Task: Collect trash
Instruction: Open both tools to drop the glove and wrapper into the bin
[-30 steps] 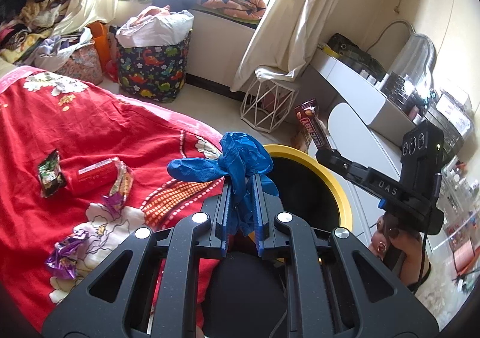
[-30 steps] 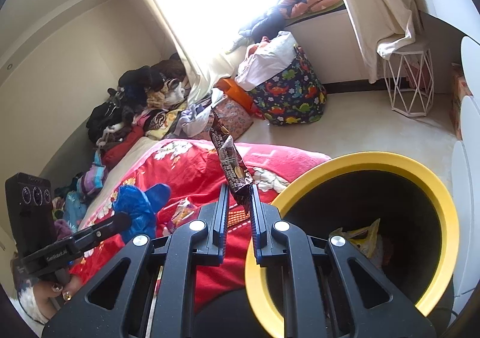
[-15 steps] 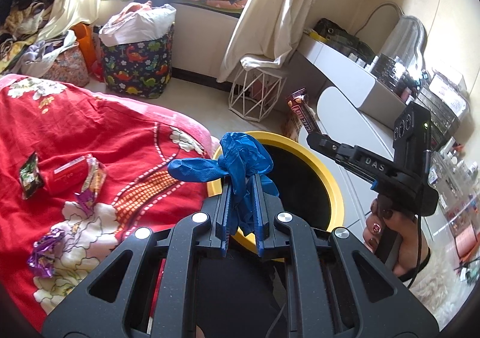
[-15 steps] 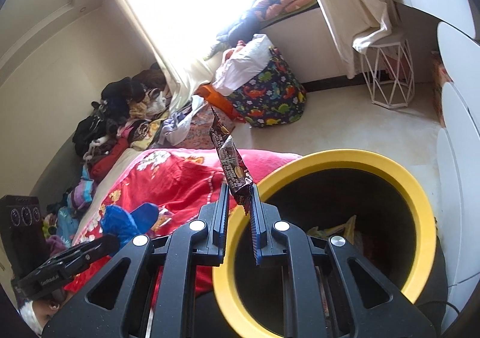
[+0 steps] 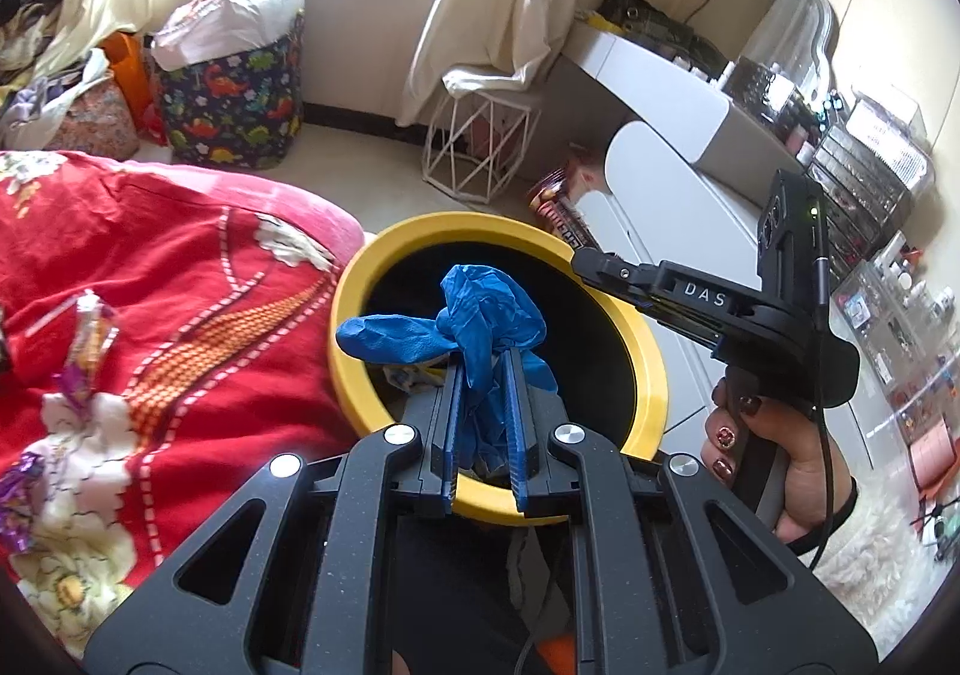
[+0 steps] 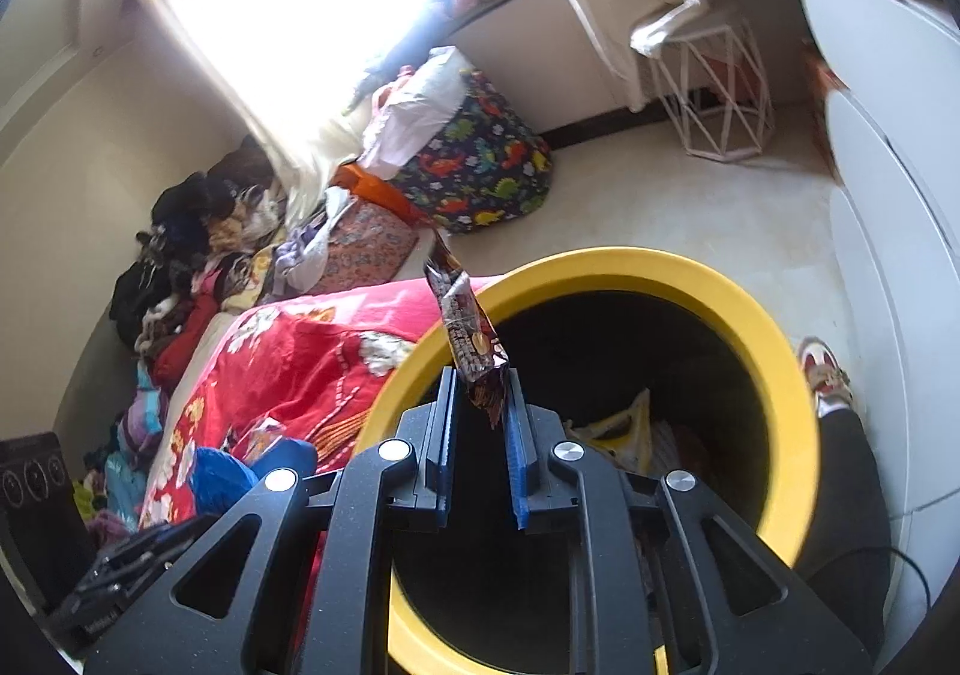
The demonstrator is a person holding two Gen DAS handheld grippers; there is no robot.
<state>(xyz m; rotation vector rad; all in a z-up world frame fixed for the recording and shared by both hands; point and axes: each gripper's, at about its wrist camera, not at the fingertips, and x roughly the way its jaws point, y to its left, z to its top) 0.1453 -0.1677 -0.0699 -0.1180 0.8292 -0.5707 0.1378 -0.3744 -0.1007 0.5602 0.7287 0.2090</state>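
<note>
My left gripper (image 5: 483, 360) is shut on a crumpled blue glove (image 5: 474, 309) and hangs over the near side of the black bin with a yellow rim (image 5: 348, 315). A hand holds my right gripper (image 5: 579, 258) at the bin's far right edge, with a brown snack wrapper (image 5: 561, 219) sticking up from its tip. In the right wrist view that gripper (image 6: 480, 375) hovers over the rim (image 6: 780, 375). Its jaws are opening, and the snack wrapper (image 6: 462, 315) stands between the pads, still touching both. The blue glove (image 6: 222, 471) shows at lower left.
A red floral blanket (image 5: 180, 279) beside the bin carries loose candy wrappers (image 5: 84, 327). Yellow trash (image 6: 624, 429) lies inside the bin. A dinosaur-print hamper (image 5: 234, 93), a white wire stool (image 5: 480, 147) and white drawers (image 5: 660, 183) ring the open floor. A shoe (image 6: 822, 369) is by the bin.
Both grippers have moved forward and down over the bin, which now looms larger under them. The right gripper rolled, tilting its view. Glove and wrapper stay between their jaws.
</note>
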